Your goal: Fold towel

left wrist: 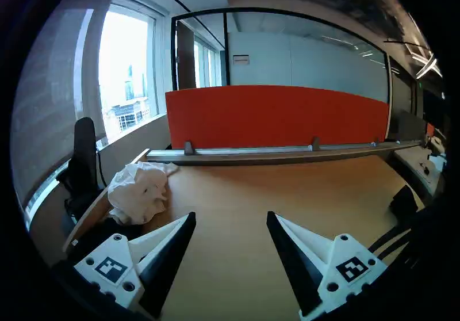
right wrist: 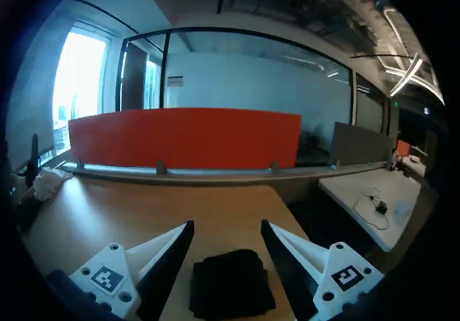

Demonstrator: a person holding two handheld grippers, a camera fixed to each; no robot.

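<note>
A crumpled white towel point(left wrist: 140, 190) lies in a heap at the left edge of the wooden desk point(left wrist: 276, 206), ahead and to the left of my left gripper point(left wrist: 231, 218), which stands open with nothing between its fingers. In the right gripper view the same white towel point(right wrist: 49, 182) is small and far off at the left end of the desk. A folded black cloth point(right wrist: 231, 290) lies flat on the desk just below and between the fingers of my right gripper point(right wrist: 227, 226), which is open and holds nothing.
An orange divider panel point(left wrist: 276, 115) on a metal rail bounds the desk's far side. A black office chair point(left wrist: 83, 160) stands left of the desk by the window. Dark objects point(left wrist: 403, 203) sit at the desk's right edge. A white desk point(right wrist: 379, 197) with a cable lies to the right.
</note>
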